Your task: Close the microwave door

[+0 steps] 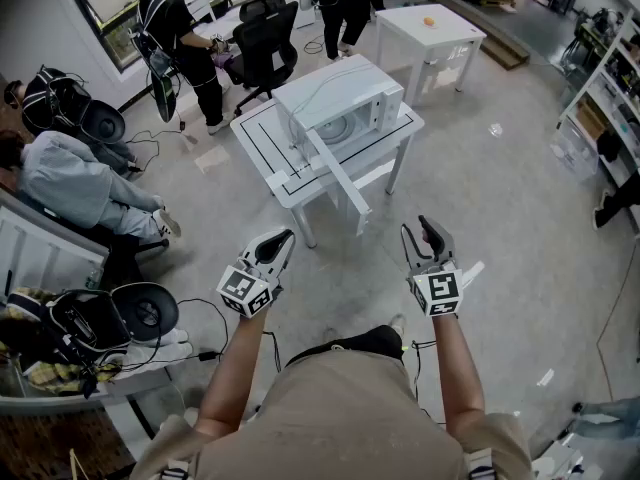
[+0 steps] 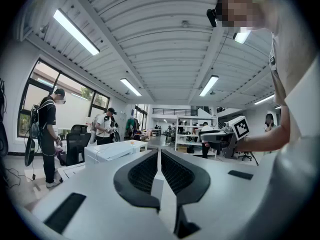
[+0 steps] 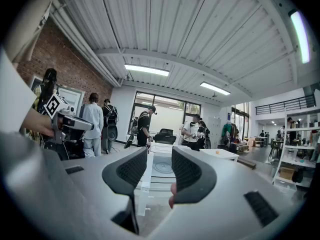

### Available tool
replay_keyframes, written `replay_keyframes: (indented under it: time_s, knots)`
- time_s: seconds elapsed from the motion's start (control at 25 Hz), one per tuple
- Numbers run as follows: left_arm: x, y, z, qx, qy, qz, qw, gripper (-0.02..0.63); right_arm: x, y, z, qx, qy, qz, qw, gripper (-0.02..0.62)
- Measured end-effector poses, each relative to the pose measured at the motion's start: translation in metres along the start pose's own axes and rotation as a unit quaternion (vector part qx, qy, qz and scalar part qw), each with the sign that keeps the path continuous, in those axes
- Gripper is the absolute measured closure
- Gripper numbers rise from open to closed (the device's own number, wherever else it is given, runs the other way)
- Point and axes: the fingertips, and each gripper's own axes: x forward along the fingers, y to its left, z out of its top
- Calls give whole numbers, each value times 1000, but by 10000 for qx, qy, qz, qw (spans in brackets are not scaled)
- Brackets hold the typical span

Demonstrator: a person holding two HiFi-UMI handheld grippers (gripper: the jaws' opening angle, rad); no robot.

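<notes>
The microwave (image 1: 345, 103) stands on a white bench (image 1: 262, 133) ahead of the person, with its door (image 1: 338, 178) swung wide open toward them. The left hand-held gripper (image 1: 283, 238) is level and well short of the door, its jaws clenched together on nothing. The right hand-held gripper (image 1: 425, 230), beside it, has its jaws released and apart, with nothing between them.

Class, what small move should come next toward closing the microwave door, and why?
Probably step closer to the white microwave oven: its white door stands open toward the person, while the left tongs and right tongs hover far short of it.
</notes>
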Motion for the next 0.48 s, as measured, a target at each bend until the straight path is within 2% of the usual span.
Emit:
replay_keyframes:
  time_s: [0.48]
  knots:
    - [-1, -2, 9, 50, -6, 11, 10000, 597, 2, 2, 2, 55, 2, 64, 10000, 449]
